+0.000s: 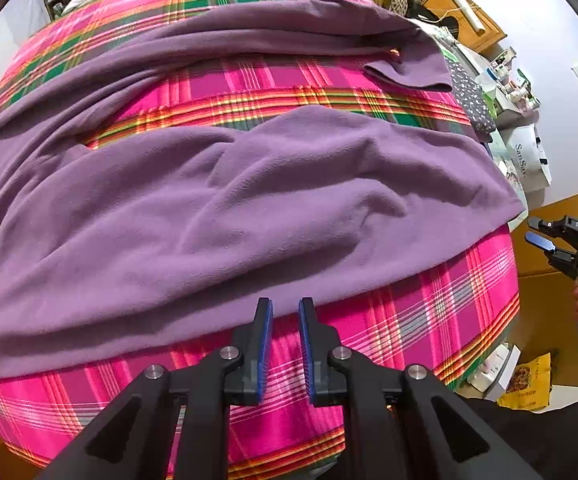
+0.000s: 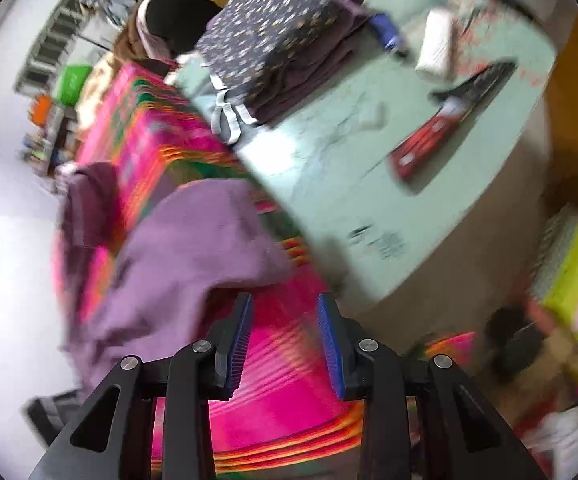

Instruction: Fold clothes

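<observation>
A purple fleece garment [image 1: 225, 208] lies spread and wrinkled over a pink plaid cloth [image 1: 429, 320]; a second purple fold [image 1: 249, 36] lies farther back. My left gripper [image 1: 285, 308] points down at the garment's near hem, jaws a little apart, with only plaid showing between them. Off the right edge of the cloth a hand holds my right gripper [image 1: 539, 234]. In the blurred right wrist view the right gripper [image 2: 285, 304] stands open over pink plaid cloth [image 2: 285, 380] with nothing between its fingers. The purple garment [image 2: 193, 248] bunches just left of it.
A pale green surface [image 2: 369, 184] at the right bears a folded stack topped by navy dotted cloth [image 2: 273, 40], a white roll [image 2: 435, 46] and a red flat object [image 2: 429, 144]. A white machine [image 1: 529, 156], a cardboard box [image 1: 545, 312] and a yellow packet [image 1: 529, 384] stand beside the cloth.
</observation>
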